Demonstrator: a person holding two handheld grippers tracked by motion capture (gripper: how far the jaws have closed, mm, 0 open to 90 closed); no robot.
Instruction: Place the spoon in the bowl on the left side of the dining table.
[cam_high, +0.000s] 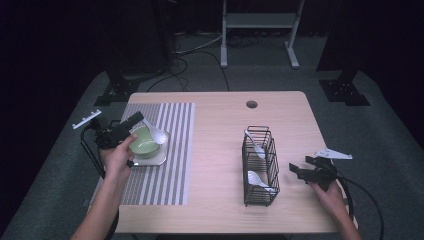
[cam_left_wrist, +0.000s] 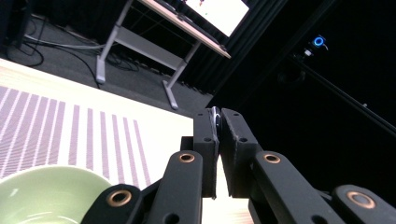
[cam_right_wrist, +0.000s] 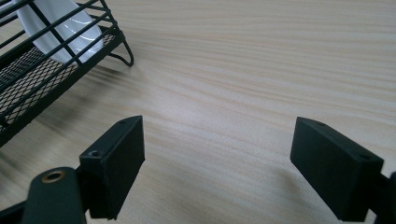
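Note:
My left gripper (cam_high: 138, 119) (cam_left_wrist: 215, 122) is shut on the thin handle of a white spoon (cam_high: 157, 135) (cam_left_wrist: 215, 115). The spoon's scoop hangs over the rim of a pale green bowl (cam_high: 143, 142) (cam_left_wrist: 45, 195), which sits on a small plate (cam_high: 152, 160) on the striped placemat (cam_high: 165, 150) (cam_left_wrist: 56, 135). At the right, my right gripper (cam_high: 298, 165) (cam_right_wrist: 219, 140) stands open just above the bare wood, a little right of a black wire basket (cam_high: 260, 165) (cam_right_wrist: 32, 79). In the basket lie two more white spoons (cam_high: 255, 145) (cam_right_wrist: 63, 28).
The wooden table (cam_high: 220, 150) has a round cable hole (cam_high: 251, 104) near its far edge. Past the table stand a white desk frame (cam_high: 257, 30) and dark stands with floor cables. Each gripper trails a black cable off the table's side.

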